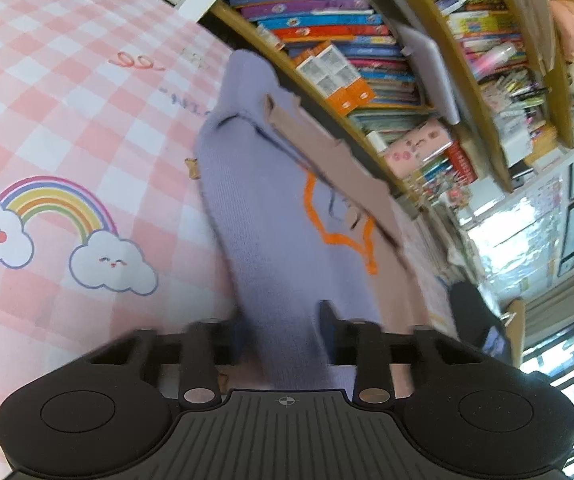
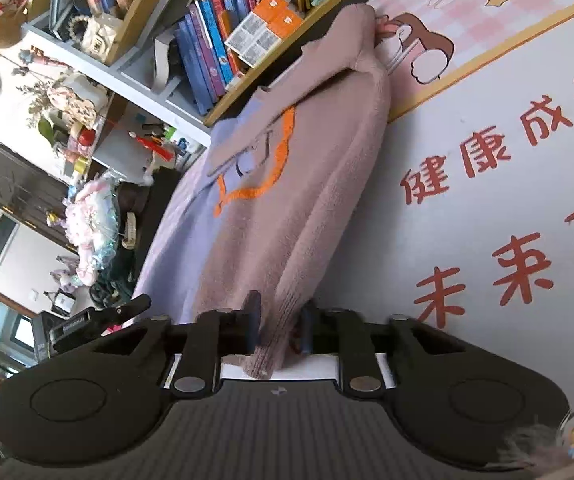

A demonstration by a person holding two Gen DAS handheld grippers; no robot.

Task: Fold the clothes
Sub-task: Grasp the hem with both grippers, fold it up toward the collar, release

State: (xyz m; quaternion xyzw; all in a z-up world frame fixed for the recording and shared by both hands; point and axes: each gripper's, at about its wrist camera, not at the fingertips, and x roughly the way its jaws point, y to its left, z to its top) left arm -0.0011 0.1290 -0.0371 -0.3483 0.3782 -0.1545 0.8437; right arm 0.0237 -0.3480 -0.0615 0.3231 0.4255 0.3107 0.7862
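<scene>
Left gripper (image 1: 283,332) pinching lilac sweater (image 1: 263,216) (rainbow sheet (image 1: 67,120) beside), right gripper (image 2: 277,328) likewise

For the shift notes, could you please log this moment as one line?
step: fold | left gripper: shut on sweater | right gripper: shut on sweater | sweater: lifted over pink checked mat

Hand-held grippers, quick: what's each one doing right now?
Left hand-held gripper: closed on the sweater.
Right hand-held gripper: closed on the sweater's ribbed edge.
</scene>
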